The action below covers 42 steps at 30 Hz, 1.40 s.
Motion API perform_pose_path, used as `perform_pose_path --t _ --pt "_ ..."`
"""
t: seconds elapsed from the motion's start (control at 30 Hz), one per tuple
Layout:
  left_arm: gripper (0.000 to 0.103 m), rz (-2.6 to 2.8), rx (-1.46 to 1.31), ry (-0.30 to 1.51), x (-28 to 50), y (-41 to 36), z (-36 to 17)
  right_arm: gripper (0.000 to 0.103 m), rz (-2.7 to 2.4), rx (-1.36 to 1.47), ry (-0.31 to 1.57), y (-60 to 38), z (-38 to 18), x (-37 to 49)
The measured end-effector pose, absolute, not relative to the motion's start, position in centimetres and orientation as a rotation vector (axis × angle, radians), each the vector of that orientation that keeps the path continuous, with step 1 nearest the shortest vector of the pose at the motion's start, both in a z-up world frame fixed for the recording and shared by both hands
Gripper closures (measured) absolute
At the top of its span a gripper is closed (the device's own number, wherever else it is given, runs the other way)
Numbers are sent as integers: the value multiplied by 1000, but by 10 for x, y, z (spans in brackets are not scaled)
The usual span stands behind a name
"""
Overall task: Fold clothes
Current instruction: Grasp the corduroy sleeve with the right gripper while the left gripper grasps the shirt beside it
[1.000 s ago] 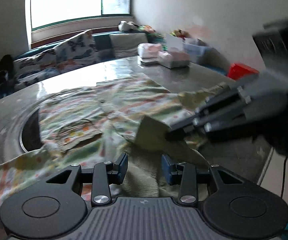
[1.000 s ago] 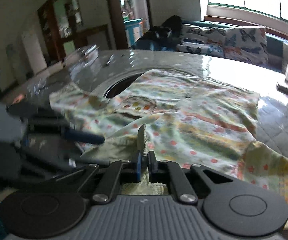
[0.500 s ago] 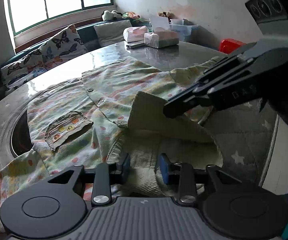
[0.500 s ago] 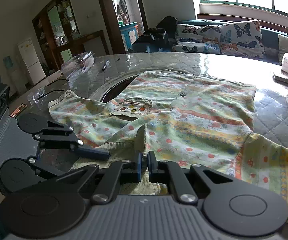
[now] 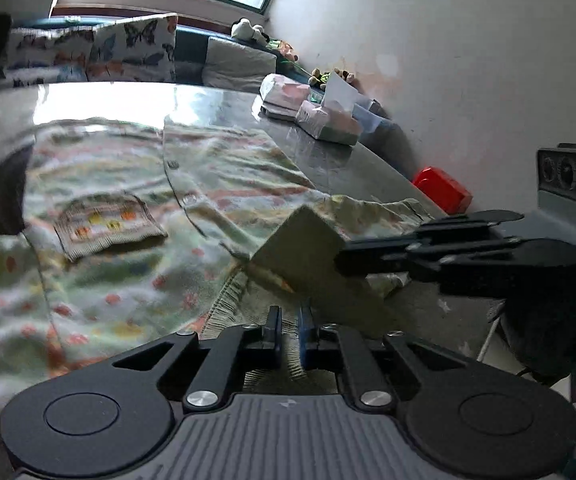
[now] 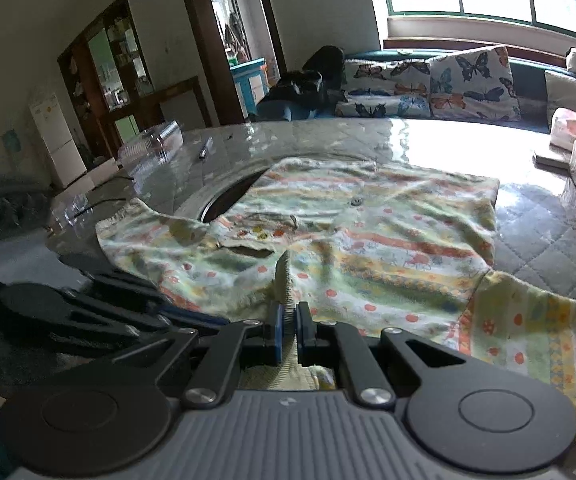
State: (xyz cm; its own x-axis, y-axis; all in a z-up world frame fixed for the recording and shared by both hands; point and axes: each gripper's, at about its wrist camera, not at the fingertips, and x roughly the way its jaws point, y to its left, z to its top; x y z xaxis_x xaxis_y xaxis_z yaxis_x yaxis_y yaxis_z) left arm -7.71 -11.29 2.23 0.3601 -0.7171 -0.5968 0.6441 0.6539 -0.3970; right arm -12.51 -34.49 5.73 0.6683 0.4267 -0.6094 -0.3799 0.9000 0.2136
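A pale green cotton shirt printed with orange dots and coloured stripes [image 6: 388, 248] lies spread, front up, on a grey quilted table cover under glossy clear sheeting [image 6: 548, 236]. The left gripper [image 5: 289, 330] has its fingers drawn nearly together on the shirt's ribbed green collar [image 5: 243, 300], which passes between the tips; the frame is blurred, so whether the pads fully press the cloth is uncertain, though they appear clenched on it. The right gripper [image 6: 288, 330] pinches a standing ridge of the same collar between its blue-padded fingers [image 6: 275, 334], pads closed against the fabric. In the left wrist view the right gripper enters from the right of the fingers, holding a lifted flap of collar just ahead of the tips. A small patch pocket with coloured motifs [image 5: 107, 224] lies ahead and left of the left fingers. Wrapped tissue packs [image 5: 320, 120] sit far ahead, right of the fingers.
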Motion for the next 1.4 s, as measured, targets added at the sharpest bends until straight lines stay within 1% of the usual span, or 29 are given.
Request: perform_pose_path --t 0.13,0.27,0.37,0.4,0.53,0.67,0.83,0.9,1.1,1.23,1.4 --pt "94 -894 -95 852 -76 -117 10 98 477 59 695 -340 61 -128" --pt "94 -903 -62 844 -78 -118 10 97 517 31 717 -330 59 -127" --pt "91 -908 -24 829 -84 -119 13 95 558 9 749 -323 54 -124" --pt "90 -912 -12 823 -86 -118 14 93 566 6 754 -322 53 -123" --pt "90 -911 29 793 -95 -111 20 92 590 7 754 -319 53 -122" --pt "85 -903 37 760 -103 -97 29 86 603 24 769 -318 46 -118" --pt "80 -876 15 715 -105 -80 44 86 618 13 837 -310 22 -112" --pt "80 -860 6 695 -102 -77 49 85 621 -1 836 -307 19 -114" --pt "80 -843 -22 666 -84 -88 53 84 590 -5 779 -312 37 -117" --pt "81 -839 -24 682 -73 -103 44 84 505 -19 739 -317 39 -106" --pt "82 -831 32 735 -70 -116 25 86 484 -51 742 -314 30 -101"
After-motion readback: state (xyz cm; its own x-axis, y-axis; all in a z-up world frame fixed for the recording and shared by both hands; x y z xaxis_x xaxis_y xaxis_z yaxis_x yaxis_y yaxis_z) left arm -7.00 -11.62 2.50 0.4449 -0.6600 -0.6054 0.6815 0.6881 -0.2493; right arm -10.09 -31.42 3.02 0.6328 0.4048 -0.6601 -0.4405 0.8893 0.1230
